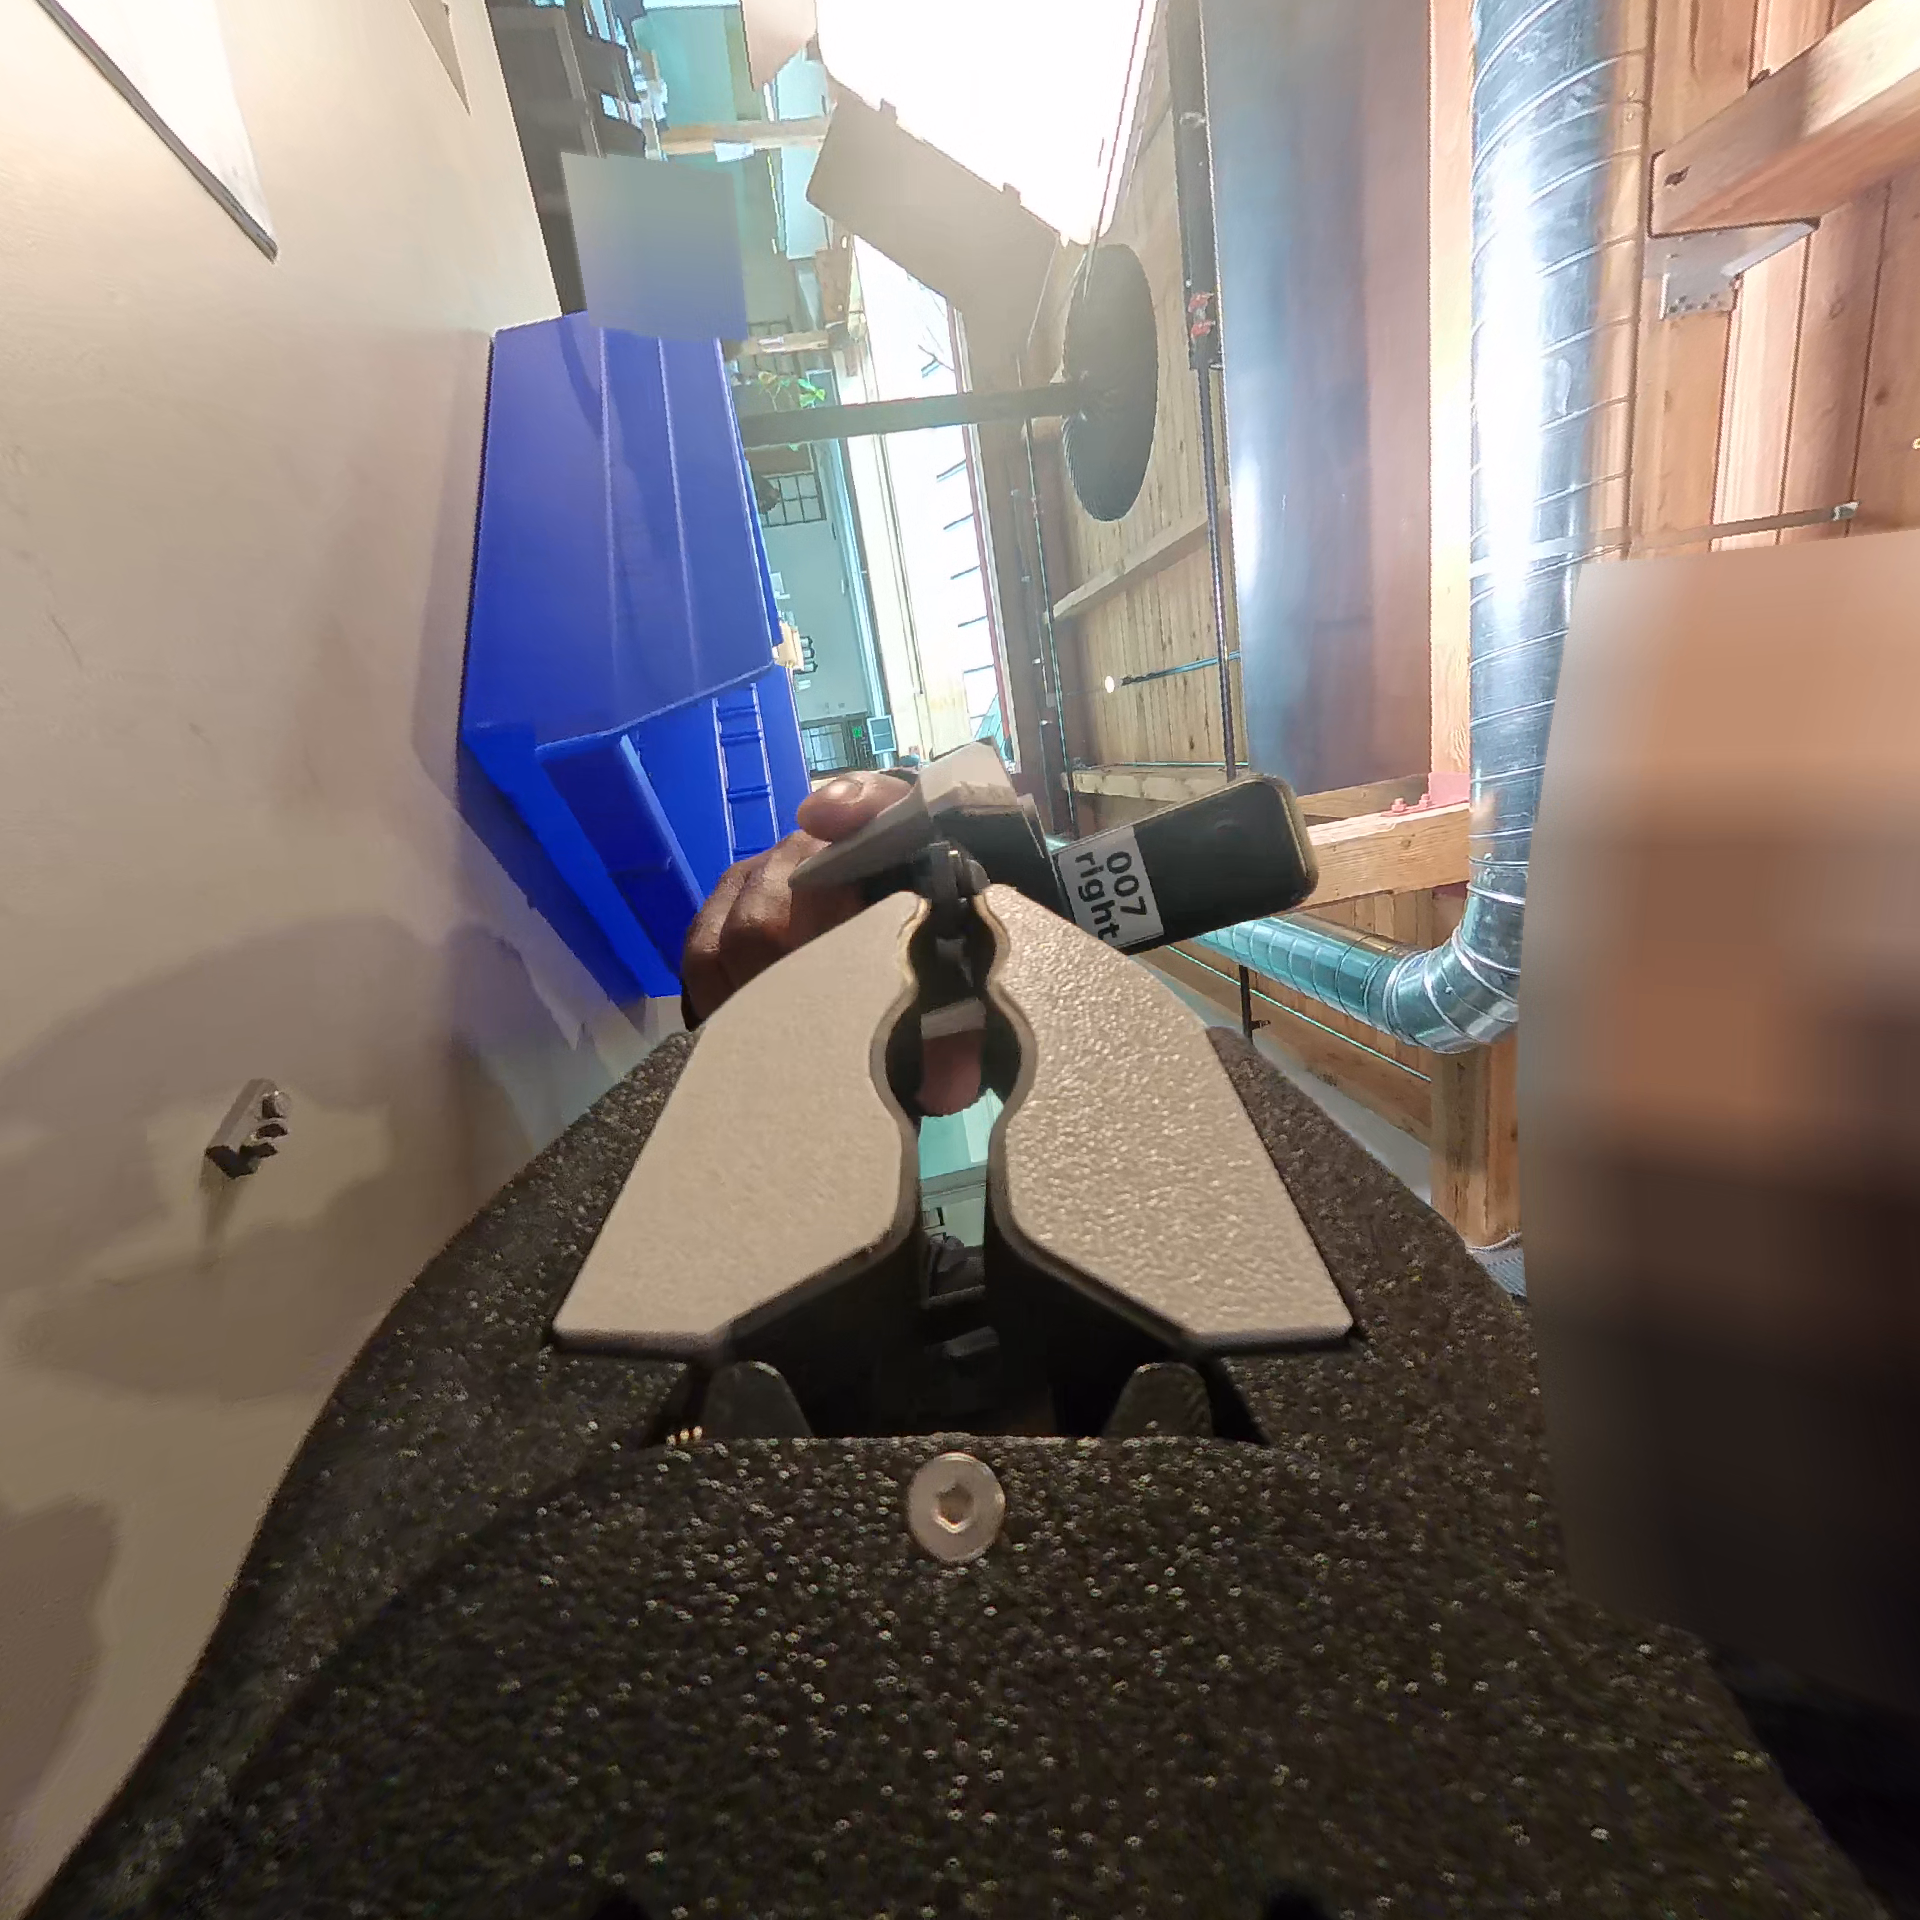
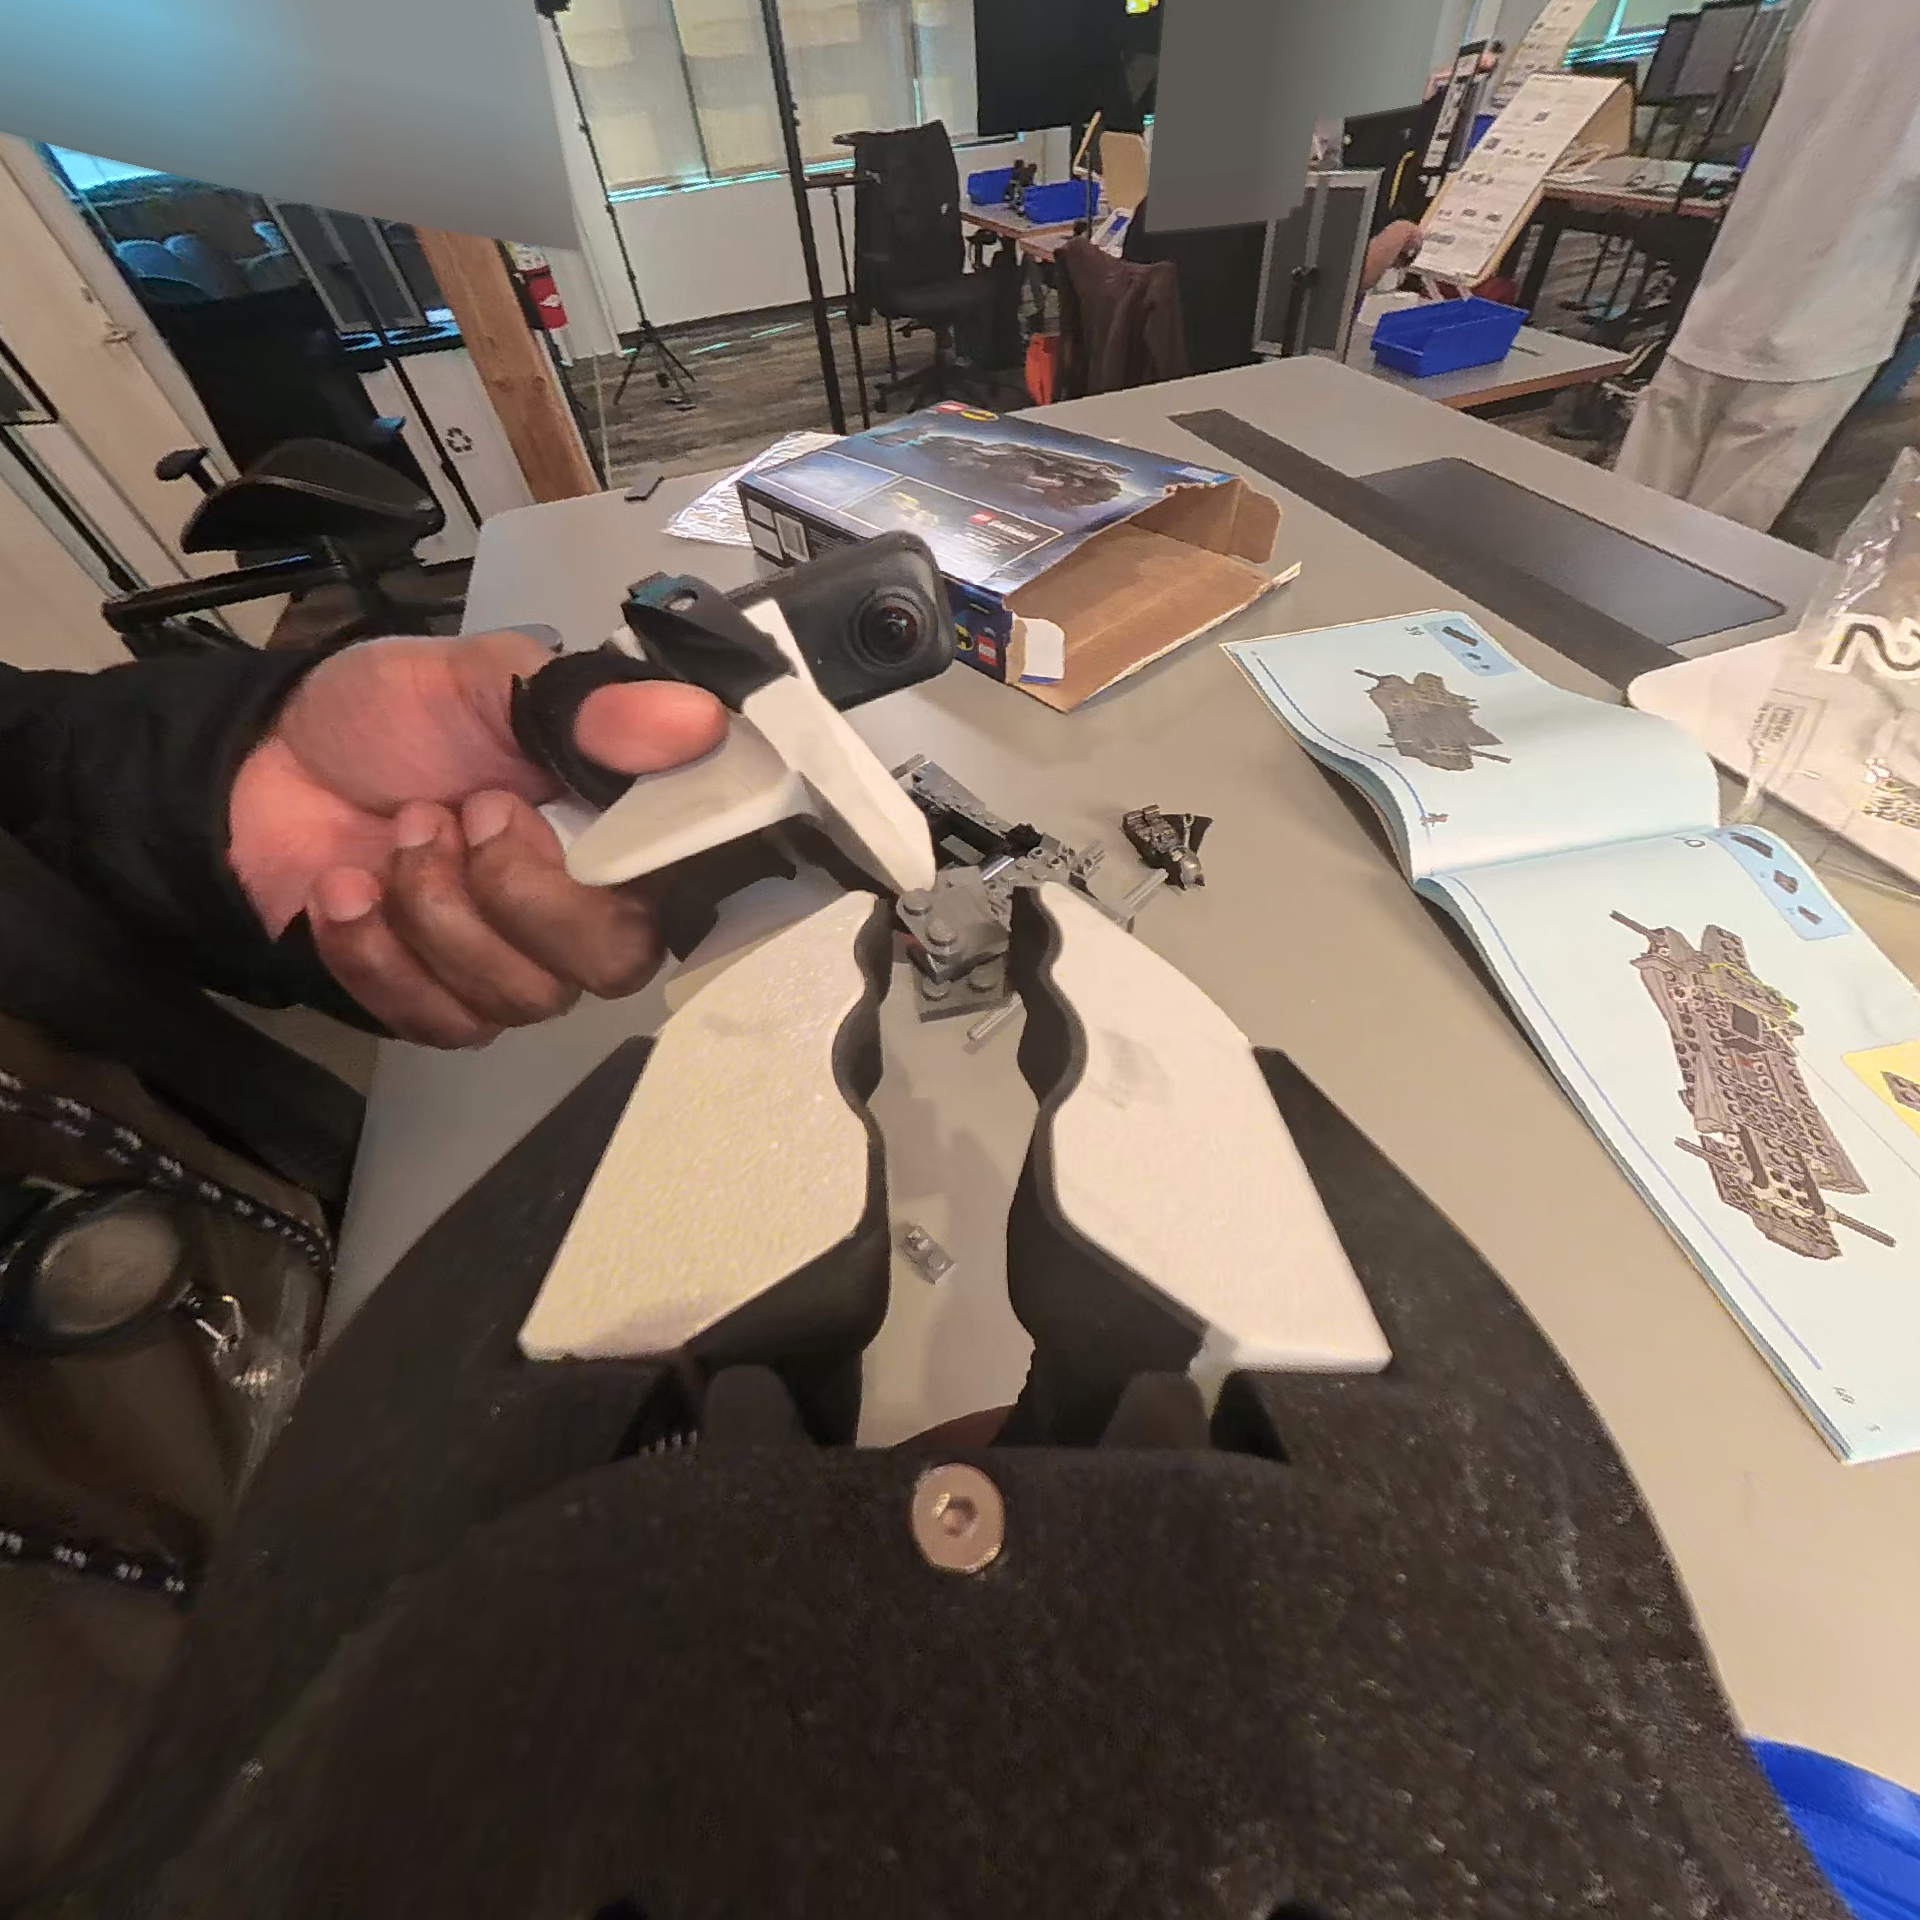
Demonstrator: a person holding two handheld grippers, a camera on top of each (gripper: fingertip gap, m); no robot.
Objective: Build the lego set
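Note:
In the right wrist view my right gripper (image 2: 951, 930) has its pads against both sides of a small grey brick assembly (image 2: 956, 951) just above the grey table (image 2: 1299, 1039). My left gripper (image 2: 914, 883) comes in from the left, held by a hand (image 2: 416, 831). Its tips pinch the far end of the assembly's top plate. In the left wrist view my left gripper (image 1: 951, 909) is nearly shut on a thin dark grey piece (image 1: 951, 883). The right gripper's finger (image 1: 873, 836) lies just beyond.
A larger grey brick build (image 2: 977, 821) and a black figure (image 2: 1169, 842) lie behind the assembly. An open instruction booklet (image 2: 1558, 894), an opened box (image 2: 997, 520) and a plastic bag (image 2: 1870, 675) lie around. A loose grey piece (image 2: 925, 1252) lies near. A blue bin (image 1: 623, 623) stands left. The grippers are tip to tip, or close to it.

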